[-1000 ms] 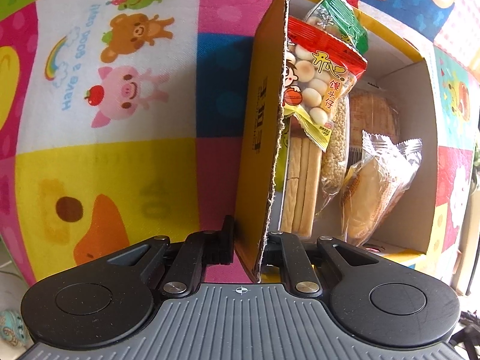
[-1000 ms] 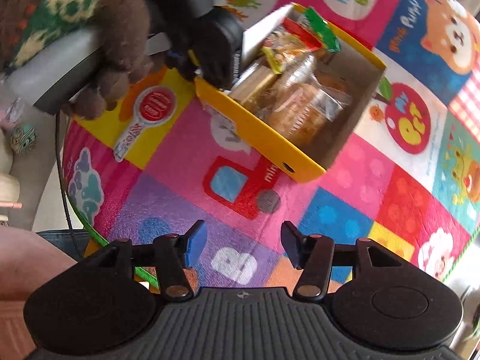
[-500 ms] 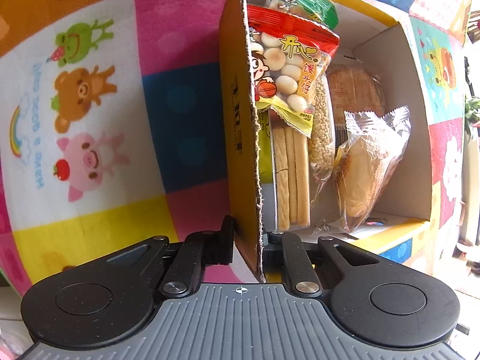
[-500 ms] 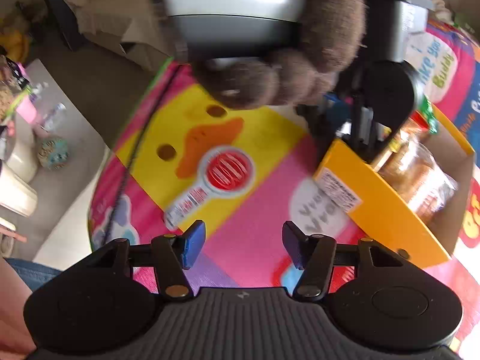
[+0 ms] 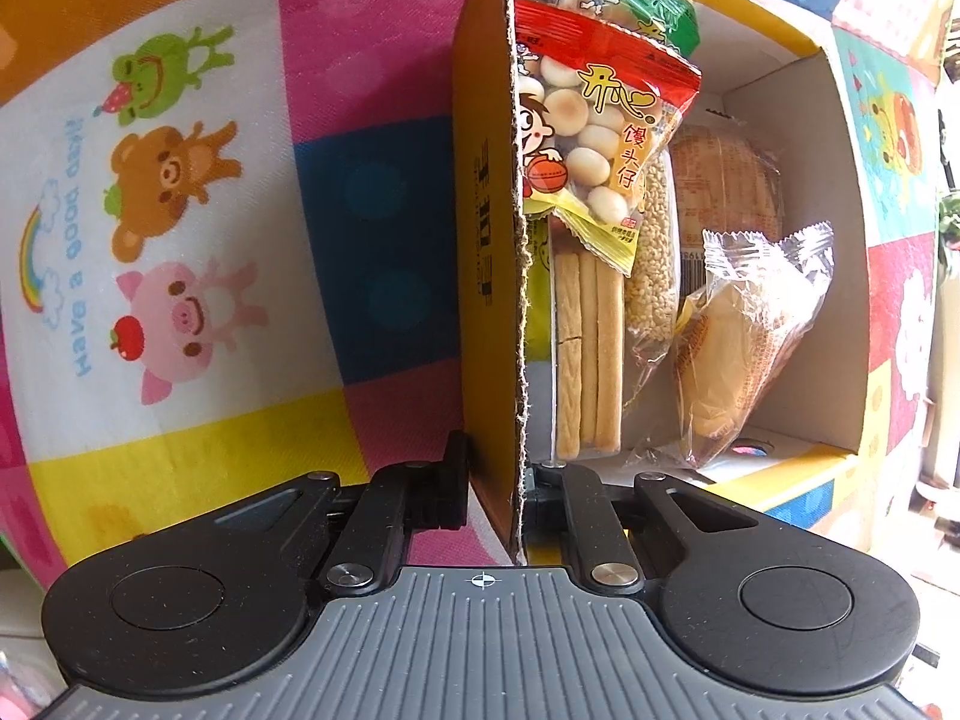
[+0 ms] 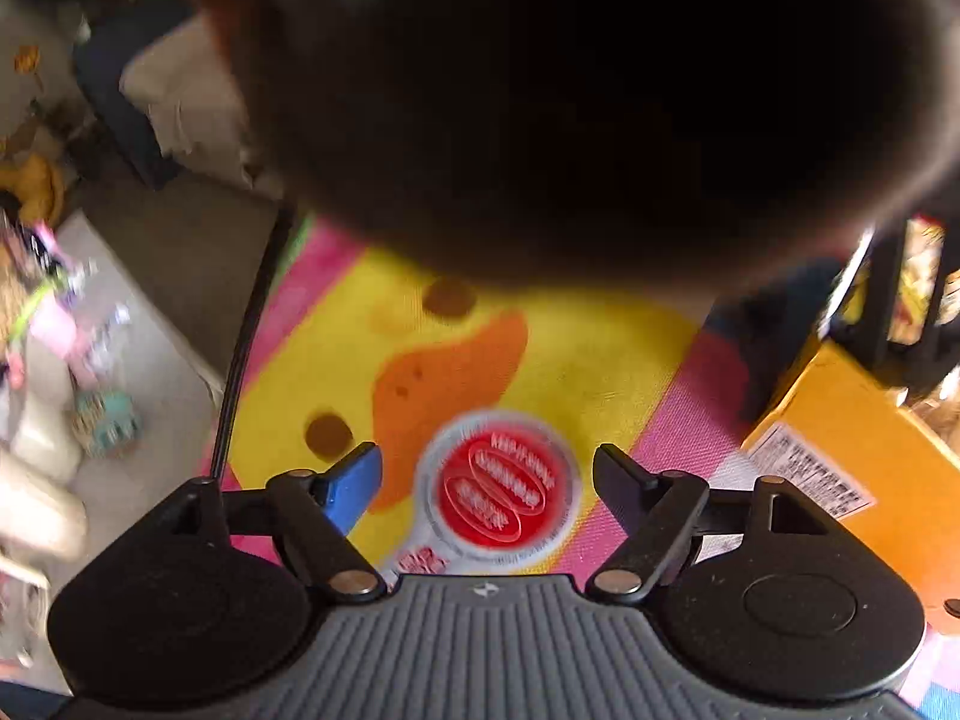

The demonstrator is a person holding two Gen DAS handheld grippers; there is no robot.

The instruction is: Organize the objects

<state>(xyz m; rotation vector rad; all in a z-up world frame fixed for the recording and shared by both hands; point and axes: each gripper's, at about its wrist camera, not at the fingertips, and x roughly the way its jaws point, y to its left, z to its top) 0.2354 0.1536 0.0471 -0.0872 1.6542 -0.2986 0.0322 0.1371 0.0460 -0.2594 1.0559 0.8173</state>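
A yellow cardboard box point(image 5: 486, 252) stands on a colourful play mat, and my left gripper point(image 5: 495, 480) is shut on its near wall. Inside lie a red snack bag point(image 5: 594, 144), a green packet point(image 5: 636, 6), biscuit sticks point(image 5: 588, 354) and a wrapped bun point(image 5: 744, 342). In the right wrist view my right gripper point(image 6: 489, 474) hangs low over a white packet with a round red label point(image 6: 498, 492), which lies flat on the mat between the fingers. Its jaws are opening and the pads do not touch the packet. The box's yellow wall point(image 6: 852, 420) shows at the right.
A dark furry sleeve point(image 6: 570, 90) fills the top of the right wrist view. Beyond the mat's left edge are bare floor and small clutter point(image 6: 72, 360). The mat point(image 5: 180, 210) with animal pictures spreads left of the box.
My right gripper has swung left away from the box, come down over the red-labelled packet, and its jaws have widened. The left gripper keeps its hold on the box wall, shifted slightly.
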